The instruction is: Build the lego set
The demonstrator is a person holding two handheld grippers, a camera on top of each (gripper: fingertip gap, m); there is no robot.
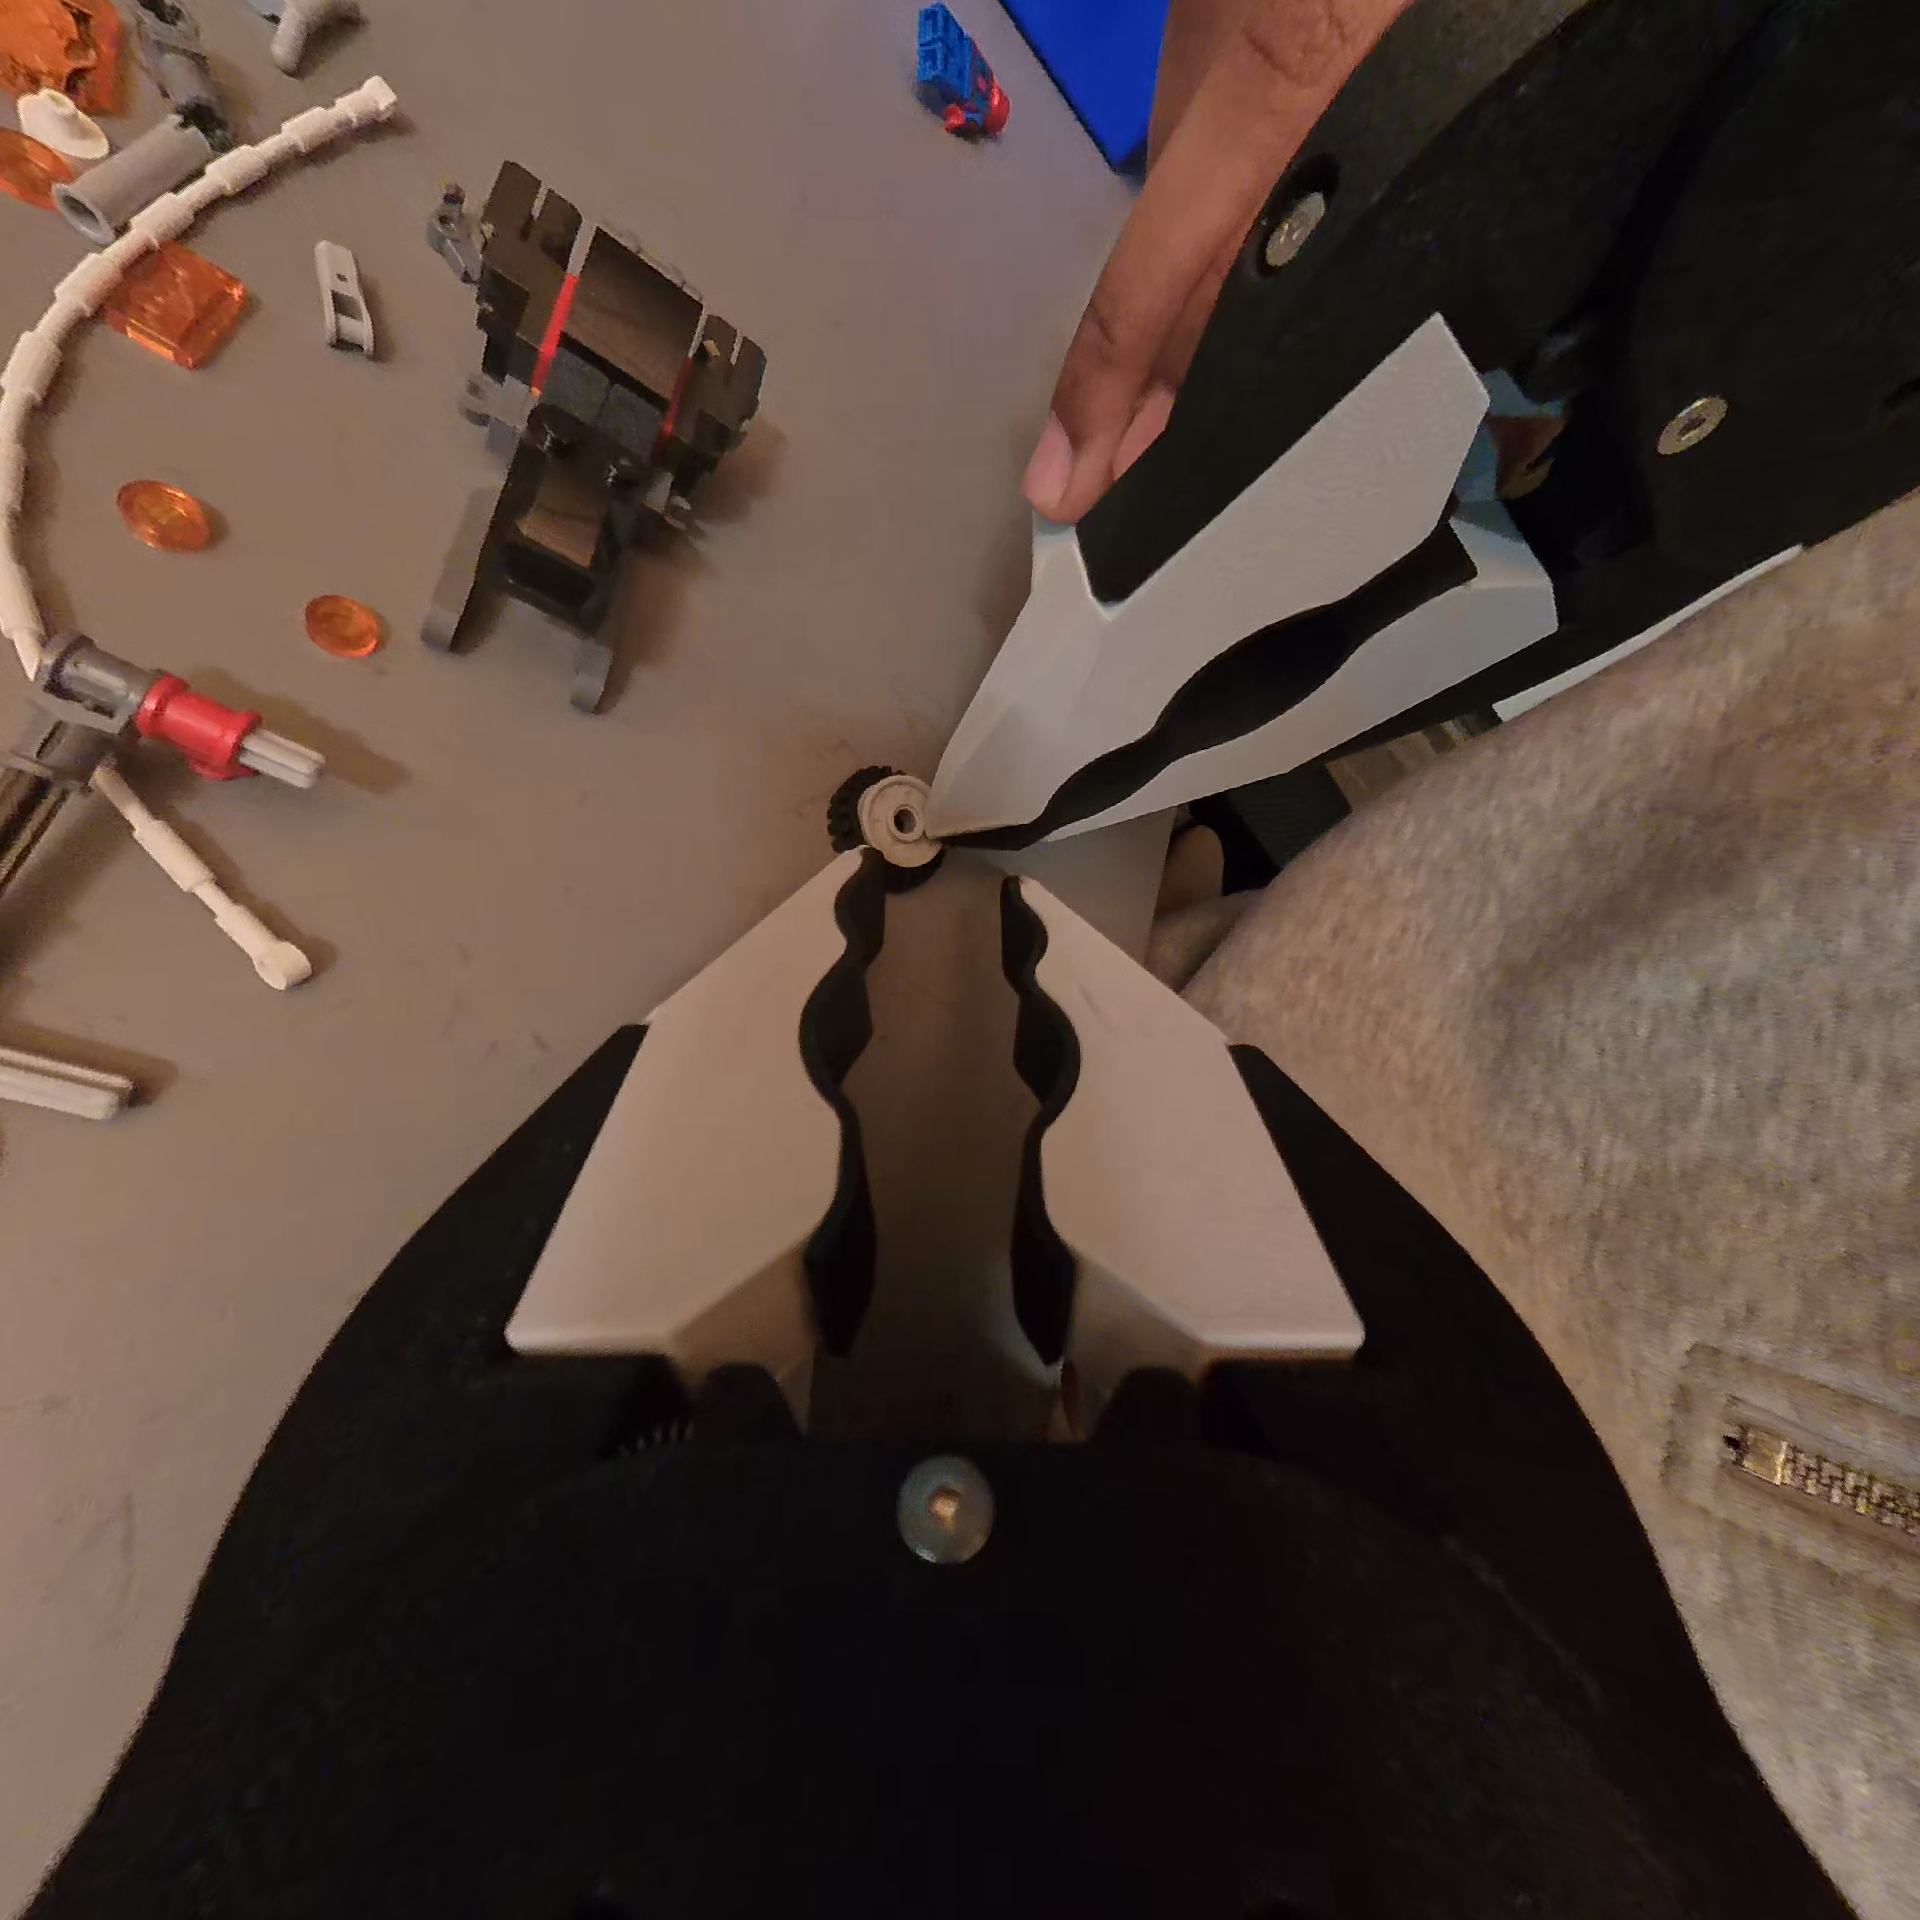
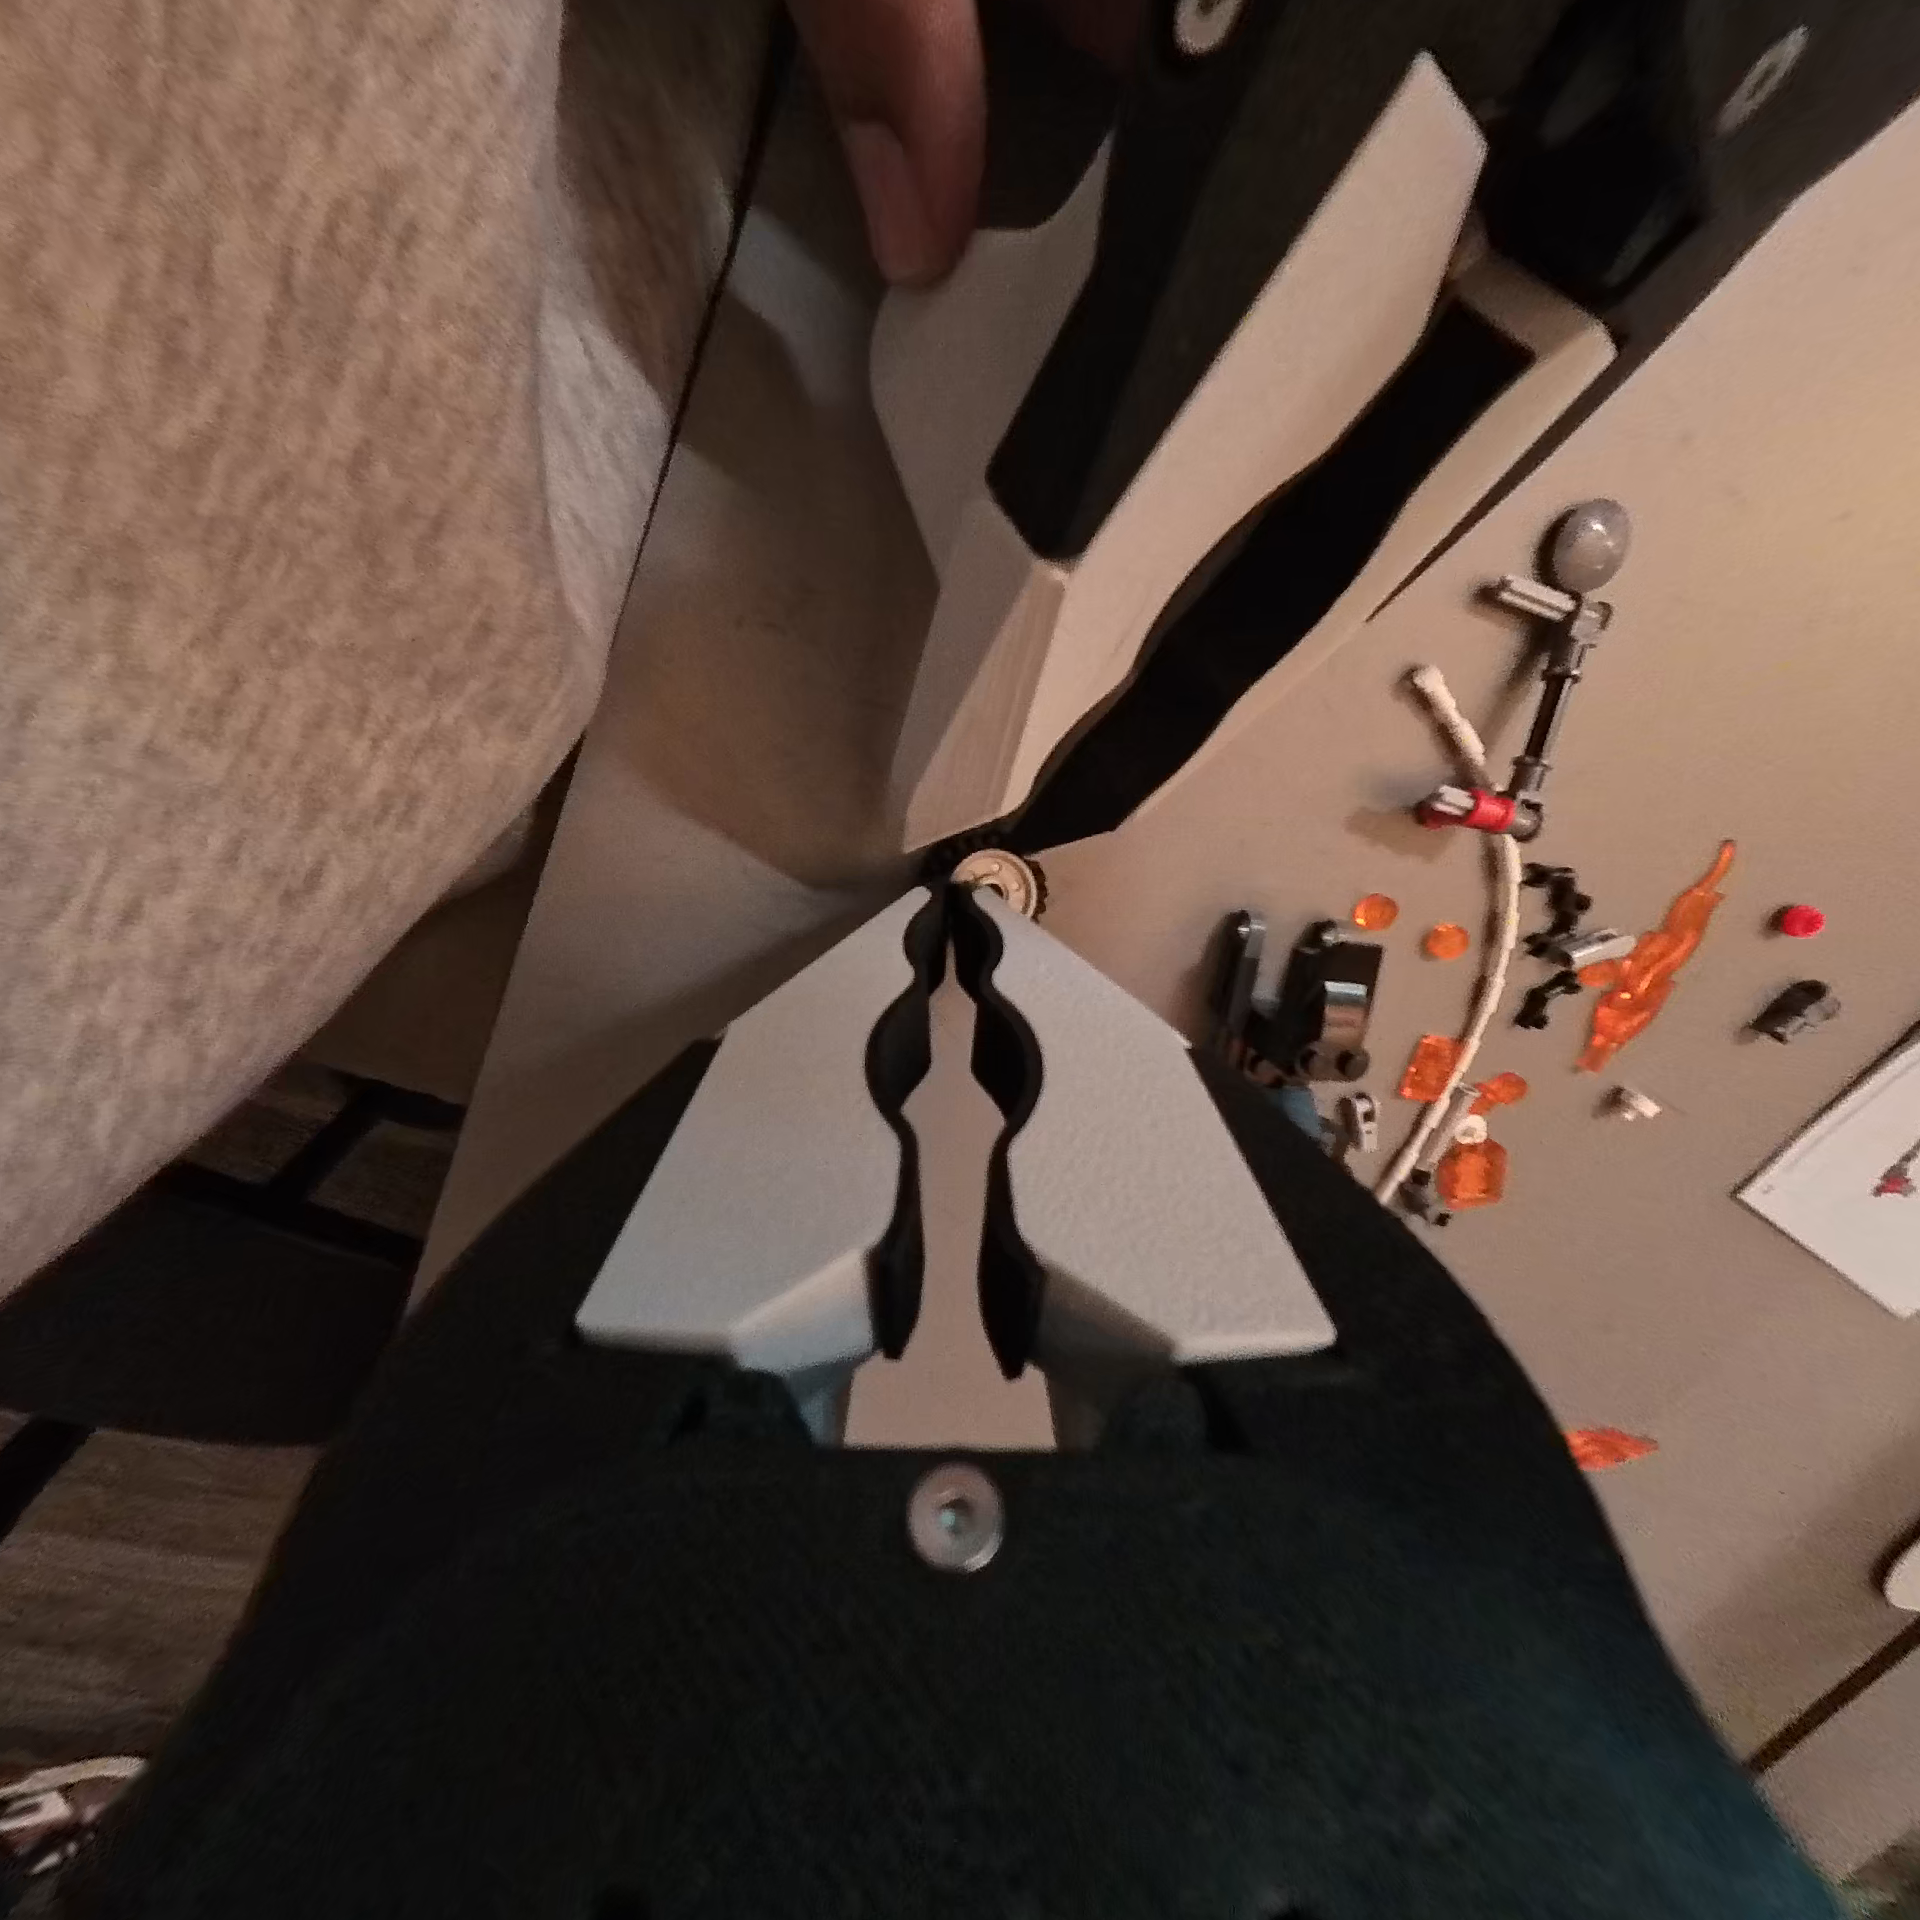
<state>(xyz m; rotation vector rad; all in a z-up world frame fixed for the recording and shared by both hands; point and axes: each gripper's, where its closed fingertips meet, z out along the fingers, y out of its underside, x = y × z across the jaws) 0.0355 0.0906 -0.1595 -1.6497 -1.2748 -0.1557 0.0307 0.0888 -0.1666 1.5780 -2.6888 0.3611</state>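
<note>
A small tan round piece [image 1: 899, 821] stacked on a black gear [image 1: 850, 805] is held above the grey table [image 1: 727, 1039]. My right gripper [image 1: 940, 829] reaches in from the upper right and is shut on the edge of this piece; a hand [image 1: 1153, 260] holds it. My left gripper [image 1: 935, 873] is open, and its left fingertip [image 1: 857, 868] touches the gear. In the right wrist view my right gripper [image 2: 945, 899] pinches the piece [image 2: 992, 878], and the left gripper [image 2: 1023, 836] meets it from above.
A dark, partly built model [image 1: 603, 416] stands on the table beyond the grippers. A white ribbed hose [image 1: 62, 343], orange clear pieces [image 1: 177, 307], a red-and-grey connector [image 1: 192, 717] and a blue piece [image 1: 951, 68] lie around. A person's grey sweater [image 1: 1558, 1039] is on the right. A paper sheet [image 2: 1849, 1174] lies far right.
</note>
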